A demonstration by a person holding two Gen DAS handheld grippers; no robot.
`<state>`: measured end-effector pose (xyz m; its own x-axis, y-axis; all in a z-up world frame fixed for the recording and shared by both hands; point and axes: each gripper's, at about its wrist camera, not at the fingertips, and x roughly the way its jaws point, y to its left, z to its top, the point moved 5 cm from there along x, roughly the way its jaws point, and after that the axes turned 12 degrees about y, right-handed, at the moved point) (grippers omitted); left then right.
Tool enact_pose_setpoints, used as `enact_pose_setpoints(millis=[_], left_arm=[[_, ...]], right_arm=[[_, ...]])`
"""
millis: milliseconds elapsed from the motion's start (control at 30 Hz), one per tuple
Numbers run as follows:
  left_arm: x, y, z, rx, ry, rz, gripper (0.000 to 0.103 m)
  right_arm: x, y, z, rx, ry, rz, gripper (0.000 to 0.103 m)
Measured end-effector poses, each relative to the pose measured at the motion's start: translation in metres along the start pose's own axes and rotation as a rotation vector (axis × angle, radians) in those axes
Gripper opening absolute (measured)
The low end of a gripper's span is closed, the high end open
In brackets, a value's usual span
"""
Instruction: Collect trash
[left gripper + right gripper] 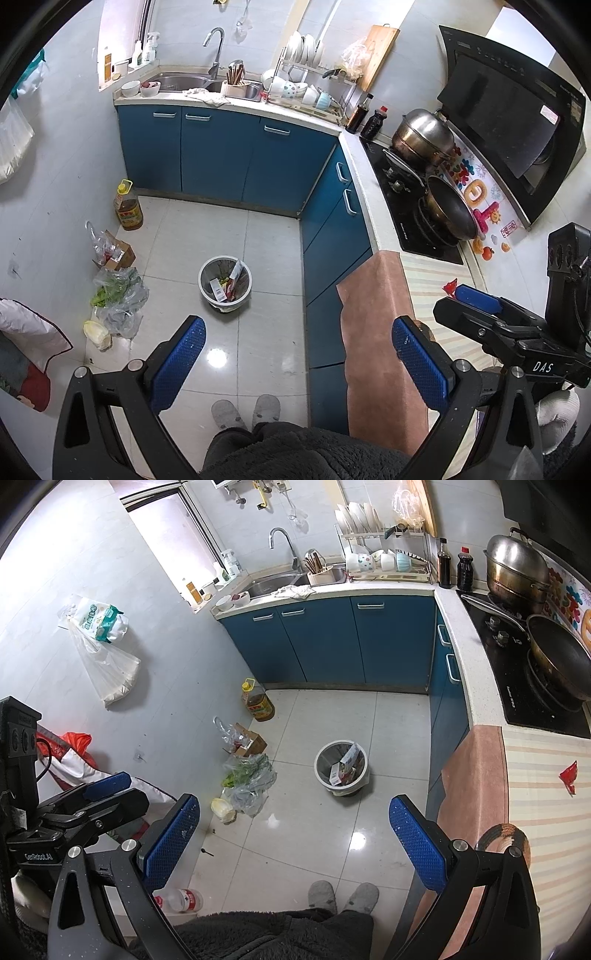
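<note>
Both tools are held above the floor with nothing between their pads: the left tool (297,350) is spread wide and empty, and the right tool (293,829) is likewise spread and empty. Nearest to the right tool, on the striped cloth covering the worktop (546,805), lies a small red wrapper (569,775), forward and to the right of that tool's right pad. The left tool sits well apart from it, so the right tool is judged the better choice. The wrapper looks crumpled, with its long axis running roughly toward and away from the tool. Farther out, on the floor ahead and between the two tools, stands the trash bin (341,768), already partly filled with packaging.
</note>
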<state>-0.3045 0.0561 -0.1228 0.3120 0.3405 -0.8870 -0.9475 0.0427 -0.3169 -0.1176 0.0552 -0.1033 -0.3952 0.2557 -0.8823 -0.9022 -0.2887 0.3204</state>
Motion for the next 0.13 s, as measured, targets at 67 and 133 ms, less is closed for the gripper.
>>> enact_pose_setpoints(millis=[67,133], left_arm=[[-0.0007,-0.0019,-0.0007,-0.002,-0.004,-0.004,0.103],[-0.0005,-0.0033,-0.0009,0.000,-0.004,-0.003,0.103]], right_arm=[[0.0003,0.0002,0.0000,0.000,0.001,-0.002,0.103],[0.0003,0.0006,0.0001,0.003,-0.001,-0.001,0.103]])
